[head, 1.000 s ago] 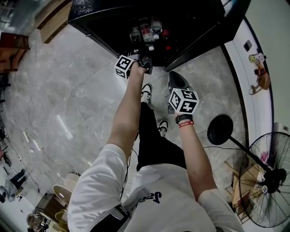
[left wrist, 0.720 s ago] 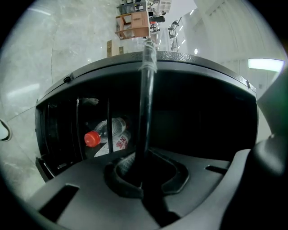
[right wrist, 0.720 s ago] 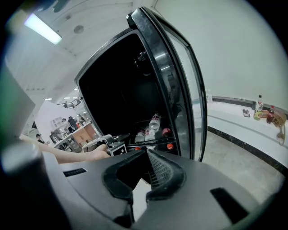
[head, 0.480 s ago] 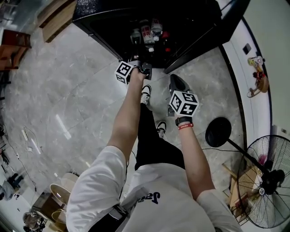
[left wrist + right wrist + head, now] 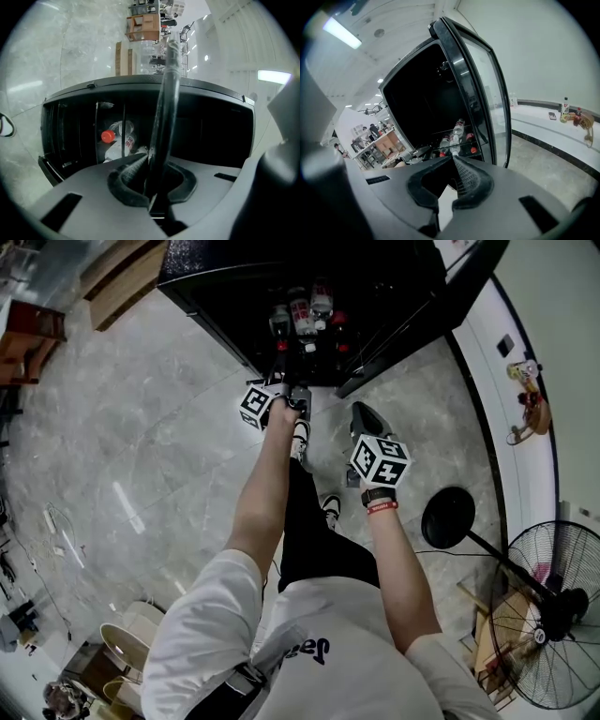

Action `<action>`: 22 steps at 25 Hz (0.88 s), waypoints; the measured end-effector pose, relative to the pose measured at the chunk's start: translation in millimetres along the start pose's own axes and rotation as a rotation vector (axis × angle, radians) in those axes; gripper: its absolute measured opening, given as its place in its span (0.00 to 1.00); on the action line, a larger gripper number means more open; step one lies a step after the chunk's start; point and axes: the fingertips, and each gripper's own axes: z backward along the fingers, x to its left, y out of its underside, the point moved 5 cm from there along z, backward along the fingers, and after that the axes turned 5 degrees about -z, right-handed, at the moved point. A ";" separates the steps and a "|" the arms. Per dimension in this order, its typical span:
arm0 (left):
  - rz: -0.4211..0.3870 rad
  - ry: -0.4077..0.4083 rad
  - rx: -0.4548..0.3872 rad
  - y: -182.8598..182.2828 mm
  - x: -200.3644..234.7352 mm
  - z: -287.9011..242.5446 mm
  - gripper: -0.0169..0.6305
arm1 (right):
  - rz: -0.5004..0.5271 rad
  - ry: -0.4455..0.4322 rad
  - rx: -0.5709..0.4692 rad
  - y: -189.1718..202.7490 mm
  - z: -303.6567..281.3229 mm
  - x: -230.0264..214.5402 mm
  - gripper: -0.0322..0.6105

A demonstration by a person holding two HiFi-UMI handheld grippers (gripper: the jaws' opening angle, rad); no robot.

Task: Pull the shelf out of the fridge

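Note:
The black fridge [image 5: 375, 282] stands with its glass door [image 5: 412, 329] swung out to the right. Its low wire shelf [image 5: 298, 352] carries several bottles [image 5: 302, 310]. My left gripper [image 5: 298, 397] is shut on the shelf's front edge. In the left gripper view that dark bar [image 5: 166, 103] runs upright between the closed jaws of the left gripper [image 5: 152, 161], with a red-capped bottle [image 5: 115, 139] behind. My right gripper [image 5: 364, 416] hangs free to the right of the left one, beside the door, holding nothing. The right gripper [image 5: 452, 158] has its tips together.
The door [image 5: 480, 93] juts out just ahead of the right gripper. The person's shoes [image 5: 302, 435] stand right below the left gripper. A fan's round base [image 5: 448, 517] and its cage [image 5: 553, 615] are at the right. A white ledge [image 5: 511, 352] runs along the wall.
My left gripper has drawn back a little from the fridge toward the person, still shut on the shelf's edge. The right gripper has drifted slightly down in the view.

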 end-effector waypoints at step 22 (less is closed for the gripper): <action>-0.218 0.011 0.087 9.7 -40.3 65.0 0.08 | -0.016 -0.009 -0.015 0.2 55.5 -5.8 0.06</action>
